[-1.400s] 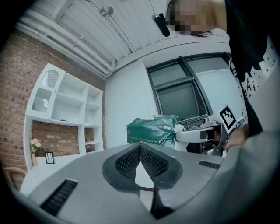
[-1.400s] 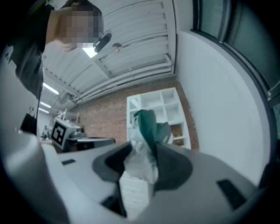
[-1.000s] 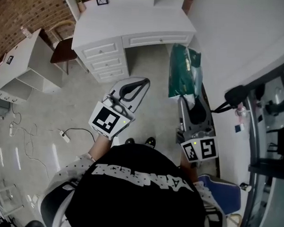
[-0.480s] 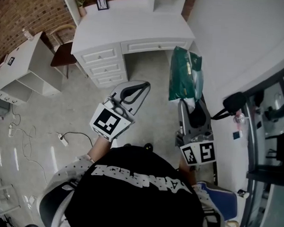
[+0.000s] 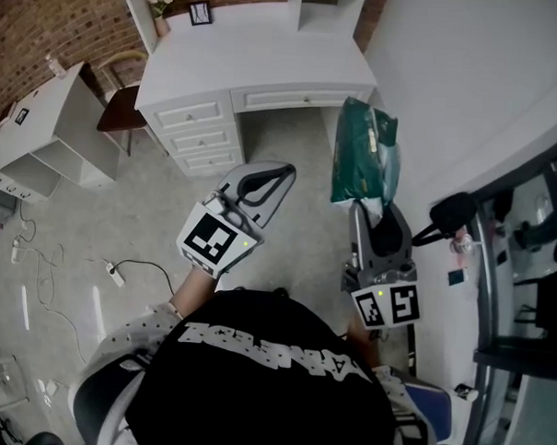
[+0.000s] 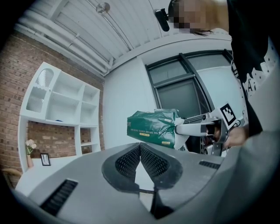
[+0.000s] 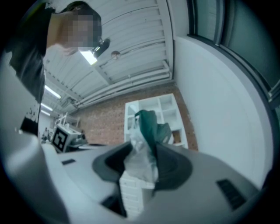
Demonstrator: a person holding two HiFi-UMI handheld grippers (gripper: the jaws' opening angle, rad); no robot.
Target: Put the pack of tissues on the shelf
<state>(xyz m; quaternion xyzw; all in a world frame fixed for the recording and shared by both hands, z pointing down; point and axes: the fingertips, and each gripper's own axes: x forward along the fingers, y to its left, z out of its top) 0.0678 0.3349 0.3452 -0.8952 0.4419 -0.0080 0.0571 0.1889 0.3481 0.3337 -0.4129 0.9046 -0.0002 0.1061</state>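
The green pack of tissues (image 5: 365,149) hangs in the air to the right of the white desk. My right gripper (image 5: 368,208) is shut on its crumpled clear plastic end (image 7: 141,159), and the green body (image 7: 151,124) rises beyond the jaws. My left gripper (image 5: 286,171) hovers over the floor left of the pack, jaws closed tip to tip with nothing between them (image 6: 140,146). The left gripper view shows the pack (image 6: 153,127) held out by the right gripper (image 6: 205,127). A white shelf unit (image 6: 61,109) stands on the desk against the brick wall, and the right gripper view shows the shelf unit (image 7: 168,111) straight ahead.
A white desk with drawers (image 5: 258,55) stands ahead, with a chair (image 5: 122,109) at its left. A low white cabinet (image 5: 43,128) is at the far left. Cables and a power strip (image 5: 115,274) lie on the floor. A white wall and a dark-framed window (image 5: 527,228) run along the right.
The desk and floor have slid slightly in the head view as the person shifts. The right gripper still holds the pack, and the left gripper stays closed in much the same pose.
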